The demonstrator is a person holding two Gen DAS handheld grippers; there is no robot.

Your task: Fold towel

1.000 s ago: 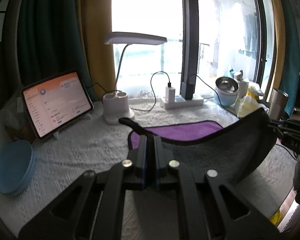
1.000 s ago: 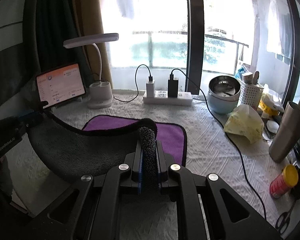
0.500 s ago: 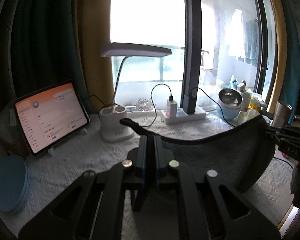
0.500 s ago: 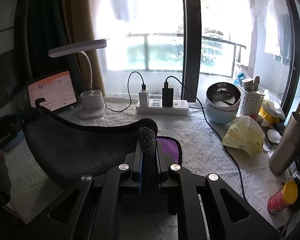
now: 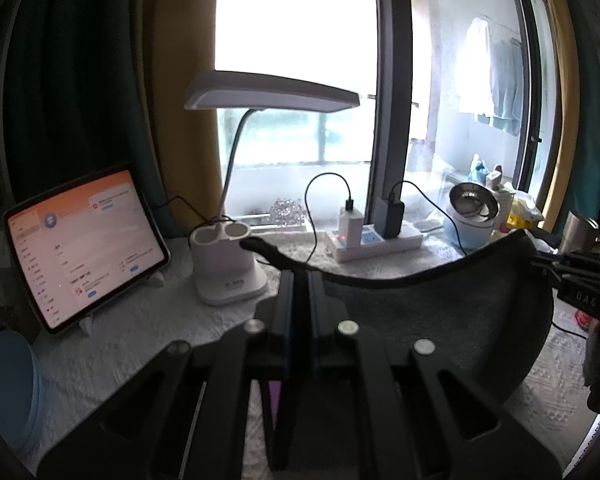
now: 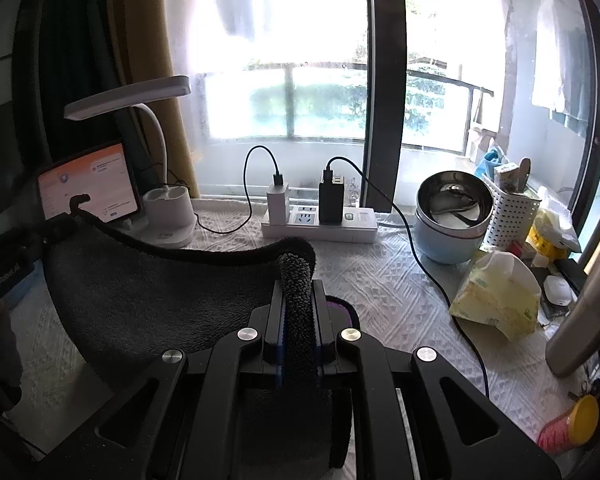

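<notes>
The towel (image 5: 440, 312) is grey on one side and purple on the other, with a dark border. It hangs stretched between my two grippers above the table. My left gripper (image 5: 298, 280) is shut on one corner; the corner tip pokes out ahead of the fingers. My right gripper (image 6: 298, 280) is shut on the other corner of the towel (image 6: 160, 300), which bunches between the fingers. A strip of the purple side (image 6: 340, 304) shows under the right gripper. Each gripper shows at the edge of the other's view.
On the white-covered table: a tablet (image 5: 84, 248) on a stand, a white desk lamp (image 5: 228, 268), a power strip (image 6: 320, 220) with chargers, a steel bowl in a blue pot (image 6: 452, 216), a white utensil basket (image 6: 508, 216), a tissue pack (image 6: 496, 296), a steel tumbler (image 6: 580, 320), a blue plate (image 5: 4, 388).
Both grippers have carried the towel's held edge up and forward toward the window. The purple side, wide open a second ago, is now almost covered by the grey side.
</notes>
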